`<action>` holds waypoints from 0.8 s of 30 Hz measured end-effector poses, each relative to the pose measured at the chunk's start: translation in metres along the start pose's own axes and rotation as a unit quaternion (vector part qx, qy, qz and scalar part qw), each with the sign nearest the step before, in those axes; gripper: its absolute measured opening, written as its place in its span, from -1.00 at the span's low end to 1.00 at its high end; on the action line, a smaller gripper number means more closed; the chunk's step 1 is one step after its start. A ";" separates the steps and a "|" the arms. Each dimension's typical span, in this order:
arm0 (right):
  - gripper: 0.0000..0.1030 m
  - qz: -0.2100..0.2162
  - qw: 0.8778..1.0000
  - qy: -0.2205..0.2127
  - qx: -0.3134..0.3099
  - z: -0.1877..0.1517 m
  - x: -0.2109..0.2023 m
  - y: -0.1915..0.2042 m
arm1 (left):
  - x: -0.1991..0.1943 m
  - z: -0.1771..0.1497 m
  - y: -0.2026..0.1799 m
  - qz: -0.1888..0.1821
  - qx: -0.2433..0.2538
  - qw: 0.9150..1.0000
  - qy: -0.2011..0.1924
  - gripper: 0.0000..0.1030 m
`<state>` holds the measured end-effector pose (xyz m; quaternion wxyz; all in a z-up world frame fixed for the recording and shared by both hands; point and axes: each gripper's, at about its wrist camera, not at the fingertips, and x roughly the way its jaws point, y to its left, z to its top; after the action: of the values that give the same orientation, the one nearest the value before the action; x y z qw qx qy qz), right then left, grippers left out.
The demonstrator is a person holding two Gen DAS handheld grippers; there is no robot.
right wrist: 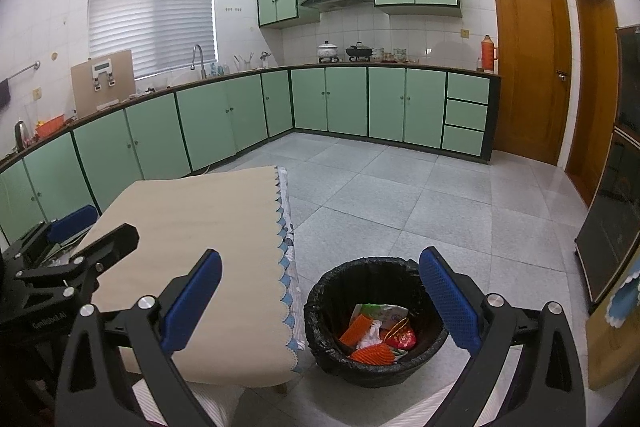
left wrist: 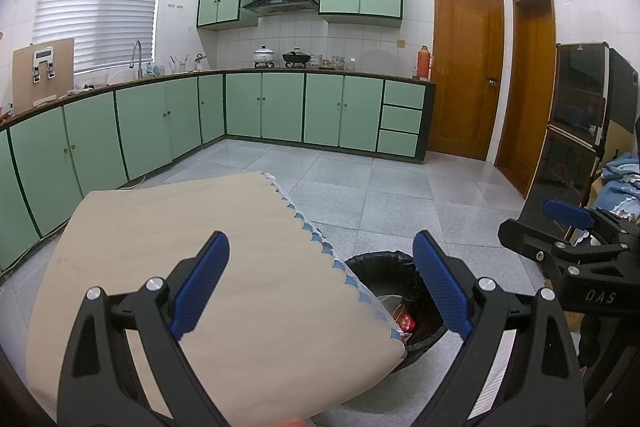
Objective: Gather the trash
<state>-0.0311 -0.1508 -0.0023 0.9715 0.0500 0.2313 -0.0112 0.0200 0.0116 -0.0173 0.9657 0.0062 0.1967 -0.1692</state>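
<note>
A black-lined trash bin (right wrist: 374,323) stands on the floor beside the table (right wrist: 192,247). It holds orange, red and white wrappers (right wrist: 380,331). In the left wrist view the bin (left wrist: 384,267) is partly hidden behind the table's corner. My right gripper (right wrist: 320,299) is open and empty, held above the bin and the table edge. My left gripper (left wrist: 320,283) is open and empty over the beige table top (left wrist: 180,227). Each gripper shows in the other's view: the right gripper at the right edge (left wrist: 568,243), the left gripper at the left edge (right wrist: 80,239).
Green base cabinets (right wrist: 224,119) run along the left and far walls. Two wooden doors (right wrist: 528,67) stand at the right. A dark glass cabinet (left wrist: 576,123) and blue cloth (left wrist: 620,183) are at the right. Grey tiled floor (right wrist: 420,195) lies beyond the bin.
</note>
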 end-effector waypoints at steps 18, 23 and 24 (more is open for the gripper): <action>0.88 0.000 1.000 -0.001 0.000 0.000 0.000 0.001 | 0.002 0.002 -0.002 0.001 0.000 1.000 -0.002 0.75; 0.88 0.001 1.000 -0.001 0.002 0.001 0.000 0.001 | 0.003 0.000 -0.003 0.001 0.000 1.000 -0.002 0.75; 0.88 0.001 1.000 -0.001 0.001 0.001 0.000 0.001 | 0.002 0.001 -0.004 0.001 0.000 1.000 -0.002 0.75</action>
<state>-0.0304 -0.1503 -0.0016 0.9718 0.0514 0.2300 -0.0108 0.0213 0.0075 -0.0174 0.9663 0.0055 0.1946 -0.1683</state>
